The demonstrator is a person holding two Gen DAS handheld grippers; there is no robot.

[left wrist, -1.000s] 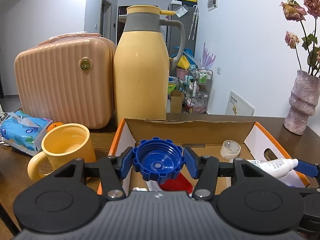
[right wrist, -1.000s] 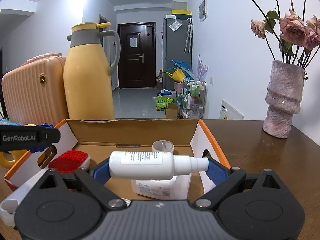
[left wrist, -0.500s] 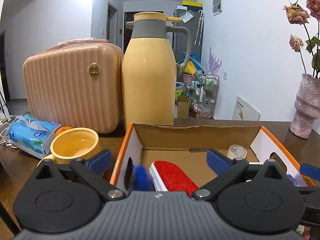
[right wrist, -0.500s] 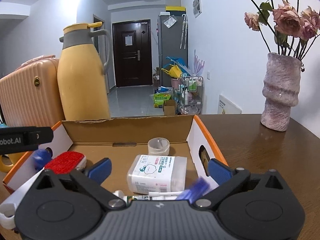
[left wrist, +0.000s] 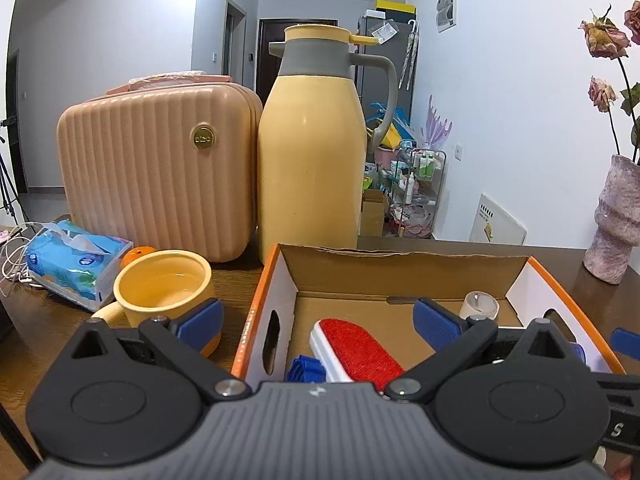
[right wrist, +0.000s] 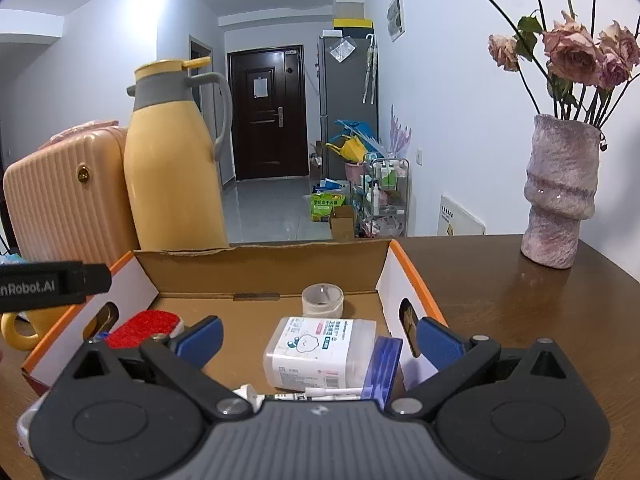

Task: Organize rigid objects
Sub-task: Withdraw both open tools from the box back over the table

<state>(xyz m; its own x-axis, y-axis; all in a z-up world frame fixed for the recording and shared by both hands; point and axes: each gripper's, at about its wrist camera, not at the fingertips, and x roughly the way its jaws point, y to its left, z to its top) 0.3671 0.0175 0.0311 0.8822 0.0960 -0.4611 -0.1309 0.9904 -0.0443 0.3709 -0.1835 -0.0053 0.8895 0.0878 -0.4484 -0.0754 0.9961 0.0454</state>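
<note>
- Hovering over the near end of the cardboard box (left wrist: 404,276), the left gripper (left wrist: 316,320) has its jaws spread wide with nothing between them.
- Just below and ahead of it lie the blue cap (left wrist: 306,368) and the red brush (left wrist: 356,350), both inside the box near its left wall.
- The right gripper (right wrist: 318,342) is spread wide as well, and no pad touches anything.
- Below its fingers lie a white bottle (right wrist: 296,395), mostly hidden by the gripper body, a blue-lidded plastic box (right wrist: 320,354) and, further ahead, a roll of tape (right wrist: 322,300).
- These things look light and stiff, so they should neither sag nor crush in a firm pinch.
- The cap's ribbed rim should give good purchase across its width; it looks light enough to roll or skid if nudged.
- The bottle looks smooth and round, likely slippery; a pinch across the middle of its body would probably balance best.
- The plastic box offers flat sides, an easy hold taken across its short width.
- The yellow mug (left wrist: 164,292), left of the left gripper and outside the box, looks heavier and breakable; its rim or handle would be the place to take it.
- Both grippers point forward and a little downward, level side to side, with the left one's arm visible at the right view's left edge.
</note>
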